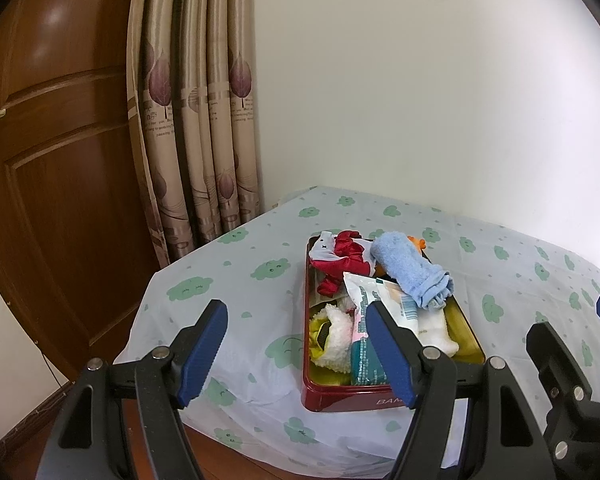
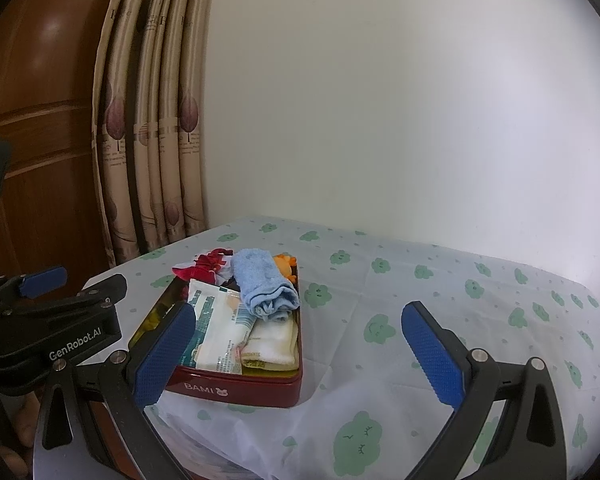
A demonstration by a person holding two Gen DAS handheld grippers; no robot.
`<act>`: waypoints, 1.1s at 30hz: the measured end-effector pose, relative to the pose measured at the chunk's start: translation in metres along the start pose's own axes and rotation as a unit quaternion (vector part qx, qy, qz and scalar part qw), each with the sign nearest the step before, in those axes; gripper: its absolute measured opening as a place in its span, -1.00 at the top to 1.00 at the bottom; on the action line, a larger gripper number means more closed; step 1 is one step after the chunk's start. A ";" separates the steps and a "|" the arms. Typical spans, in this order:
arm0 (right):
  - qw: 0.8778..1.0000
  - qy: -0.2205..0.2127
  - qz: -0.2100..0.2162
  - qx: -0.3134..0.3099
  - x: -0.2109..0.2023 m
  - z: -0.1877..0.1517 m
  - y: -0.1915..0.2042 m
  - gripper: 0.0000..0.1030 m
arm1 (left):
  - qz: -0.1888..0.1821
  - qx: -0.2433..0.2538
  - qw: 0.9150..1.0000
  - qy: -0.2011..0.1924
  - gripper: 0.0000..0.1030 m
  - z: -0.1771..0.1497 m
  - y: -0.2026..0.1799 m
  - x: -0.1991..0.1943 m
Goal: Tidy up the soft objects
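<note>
A red tin point(image 2: 236, 390), lettered "BAMI" on its near wall, is shown standing on a worktop point(image 2: 440, 292) covered by a pale cloth printed with green clouds. The soft objects are gathered inside the tin. A rolled blue towel point(image 2: 266, 284) is laid across the top of the pile, and a white tissue pack point(image 2: 220, 328) is seen slanted beside and partly beneath it. A folded white cloth point(image 2: 272, 342) is placed at the near right of the tin, a red satin scrunchie point(image 1: 338, 264) at the far end, and a fluffy white-and-yellow item point(image 1: 334, 336) at the near left. An orange toy point(image 2: 285, 263) is visible only as a small part behind the towel.

The left gripper point(image 1: 300, 344) is held wide open with nothing between its blue pads; its right finger is seen in front of the tin. The right gripper point(image 2: 296, 354) is likewise spread wide and carries nothing, and is held short of the tin.

No loose soft object is seen on the cloth around the tin, so the gathering is judged to be largely or wholly done. The pile rises above the rim, and some tidying or pressing down may be left.

The near left corner of the tin is hidden by a gripper finger in each view. The lower layers of the pile are covered, and the print on the tissue pack cannot be read. Whether a lid exists cannot be told.
</note>
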State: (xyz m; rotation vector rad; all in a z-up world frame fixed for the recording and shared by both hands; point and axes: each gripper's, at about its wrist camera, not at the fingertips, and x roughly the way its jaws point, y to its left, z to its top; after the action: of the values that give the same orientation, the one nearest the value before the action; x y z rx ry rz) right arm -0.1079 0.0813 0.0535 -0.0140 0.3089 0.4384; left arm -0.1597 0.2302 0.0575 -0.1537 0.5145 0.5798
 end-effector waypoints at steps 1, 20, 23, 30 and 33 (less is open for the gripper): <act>1.000 0.000 -0.001 -0.001 0.000 0.000 0.000 -0.98 | 0.001 0.001 1.000 0.000 -0.43 0.000 0.000 0.000; 1.000 0.001 -0.001 0.002 0.002 0.000 -0.002 -0.99 | 0.001 -0.002 1.000 0.003 -0.43 0.000 0.001 -0.001; 1.000 0.002 -0.002 0.002 0.002 0.000 -0.002 -0.99 | 0.005 0.000 1.000 0.004 -0.43 0.000 0.000 0.000; 1.000 0.002 -0.004 0.004 0.003 -0.001 -0.002 -0.99 | 0.005 0.000 1.000 0.005 -0.43 0.000 0.000 0.001; 1.000 0.003 -0.005 0.004 0.003 0.000 -0.002 -0.99 | 0.004 -0.001 1.000 0.006 -0.43 -0.001 0.000 0.001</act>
State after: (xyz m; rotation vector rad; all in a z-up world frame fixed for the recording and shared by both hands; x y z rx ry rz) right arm -0.1045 0.0807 0.0520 -0.0082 0.3170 0.4278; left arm -0.1590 0.2306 0.0564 -0.1568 0.5263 0.5876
